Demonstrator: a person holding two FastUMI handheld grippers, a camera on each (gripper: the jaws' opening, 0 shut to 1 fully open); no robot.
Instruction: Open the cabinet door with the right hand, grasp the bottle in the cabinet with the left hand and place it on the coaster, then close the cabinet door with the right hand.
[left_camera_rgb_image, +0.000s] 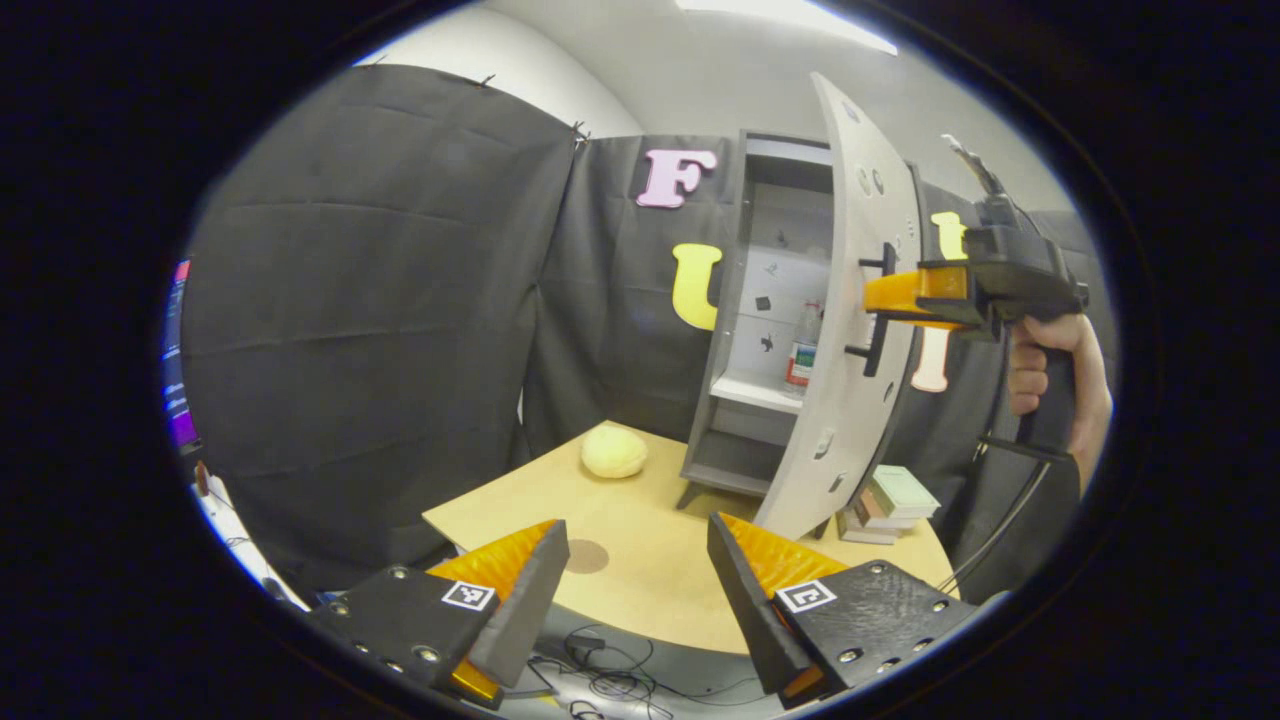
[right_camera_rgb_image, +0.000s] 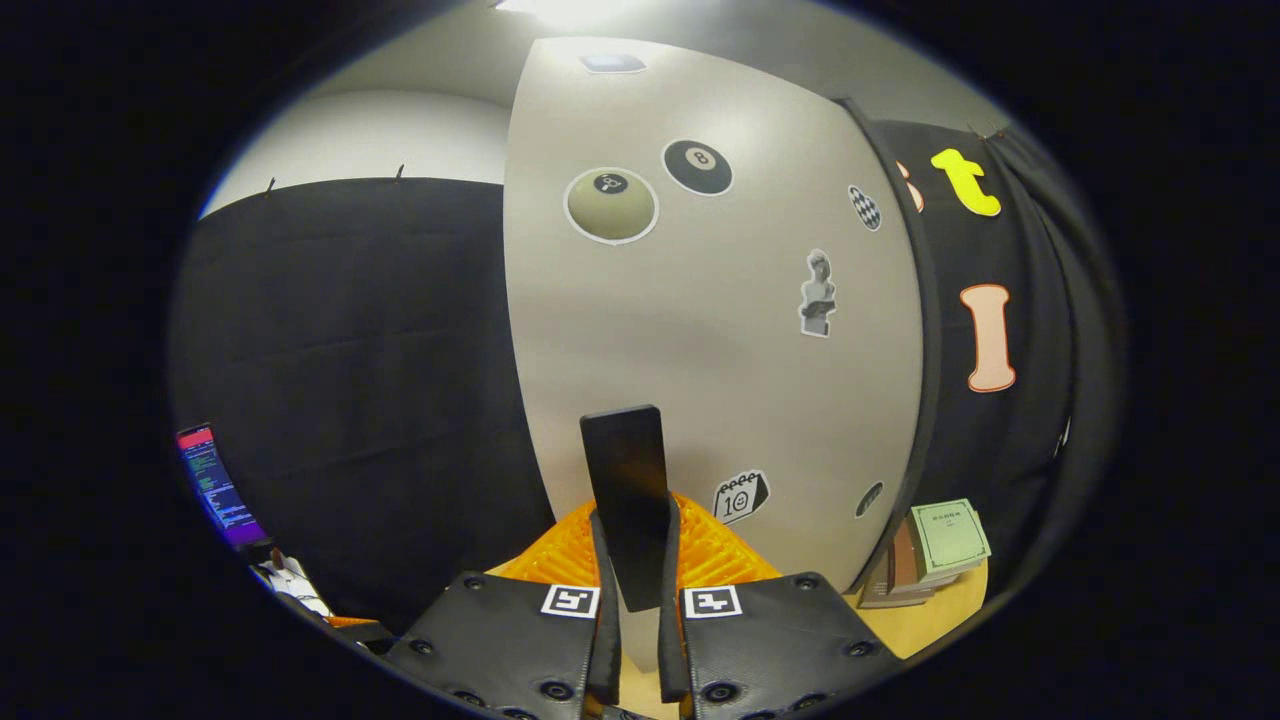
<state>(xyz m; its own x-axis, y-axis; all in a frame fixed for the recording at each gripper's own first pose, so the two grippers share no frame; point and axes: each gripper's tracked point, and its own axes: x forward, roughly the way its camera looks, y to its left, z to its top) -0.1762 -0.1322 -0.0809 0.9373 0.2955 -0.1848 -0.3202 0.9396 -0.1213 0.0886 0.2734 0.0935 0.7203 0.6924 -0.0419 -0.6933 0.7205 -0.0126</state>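
Door-opening step in hand. Right claw (right_camera_rgb_image: 633, 560) clamped on the black handle (right_camera_rgb_image: 625, 490) of the cabinet door (right_camera_rgb_image: 700, 330), both fingers pressed against the bar; from the left gripper view, the same right claw (left_camera_rgb_image: 905, 298) reaching in from the door's outer face, held by a hand (left_camera_rgb_image: 1050, 370). Door already swung well out from the cabinet (left_camera_rgb_image: 745, 400), interior exposed. Bottle (left_camera_rgb_image: 803, 347) upright on the middle shelf inside the cabinet, partly hidden behind the door's edge, so exact spot on the shelf hard to judge. Left claw (left_camera_rgb_image: 635, 590) spread wide, holding nothing, low over the desk (left_camera_rgb_image: 650, 520) and well short of the cabinet. Dark round coaster (left_camera_rgb_image: 586, 556) on the desk in front of the cabinet, probably the target.

Next: hold the door open, carry the left claw up past the door's edge into the cabinet, fingers either side of the bottle, then close.
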